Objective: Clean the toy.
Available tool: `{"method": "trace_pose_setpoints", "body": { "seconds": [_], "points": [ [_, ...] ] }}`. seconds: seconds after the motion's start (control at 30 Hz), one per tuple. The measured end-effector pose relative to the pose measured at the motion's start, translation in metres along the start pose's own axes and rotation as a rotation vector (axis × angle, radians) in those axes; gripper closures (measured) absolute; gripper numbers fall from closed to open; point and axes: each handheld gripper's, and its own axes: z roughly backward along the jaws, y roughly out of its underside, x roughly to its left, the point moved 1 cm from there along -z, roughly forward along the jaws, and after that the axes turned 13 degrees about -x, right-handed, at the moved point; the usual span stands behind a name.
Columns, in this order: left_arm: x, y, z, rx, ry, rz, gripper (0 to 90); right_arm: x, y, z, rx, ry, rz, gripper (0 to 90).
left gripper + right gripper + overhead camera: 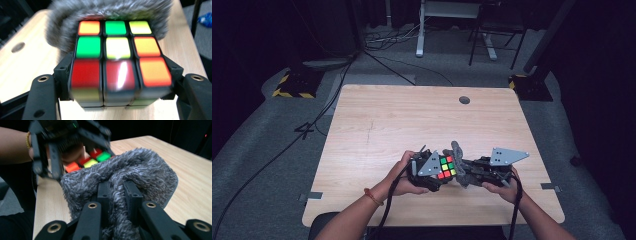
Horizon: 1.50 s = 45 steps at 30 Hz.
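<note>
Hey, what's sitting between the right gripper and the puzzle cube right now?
The grey fluffy cloth, pinched in the right gripper, pressed against the cube; the right gripper view shows it.

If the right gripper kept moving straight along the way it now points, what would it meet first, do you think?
The right gripper, shut on the grey fluffy cloth, points at the puzzle cube held in the left gripper. Probably the cloth would press the cube first.

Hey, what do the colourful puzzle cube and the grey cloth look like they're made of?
The puzzle cube looks like hard black plastic with glossy coloured tiles; a light glare streaks across one red tile. The grey cloth looks like a soft, fluffy pile fabric, perhaps microfibre or chenille; its fuzzy fibres stand out and it bunches where the right gripper pinches it.
</note>
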Motion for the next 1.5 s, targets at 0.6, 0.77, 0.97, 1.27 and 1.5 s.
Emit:
{"method": "trace_pose_setpoints", "body": {
  "seconds": [0.6,0.77,0.97,1.27,1.5],
  "points": [
    [0.008,-0.007,0.011,-0.048,-0.011,0.013,33.4,-0.002,0.019,-0.01,0.175,0.046,0.05,78.2],
    [0.003,-0.003,0.004,-0.017,0.017,0.016,33.4,0.007,-0.003,0.001,0.059,0.02,0.061,78.0],
    [-0.005,-0.006,0.001,-0.009,0.048,0.014,33.4,0.009,-0.004,-0.002,0.093,0.087,0.105,78.1],
    [0.009,-0.008,0.013,-0.051,0.012,0.03,33.3,0.008,0.004,-0.007,0.148,0.065,0.089,78.2],
    [0.01,0.001,0.005,0.006,0.008,0.025,33.4,0.017,-0.006,-0.005,0.102,0.039,0.083,78.1]
  ]
}}
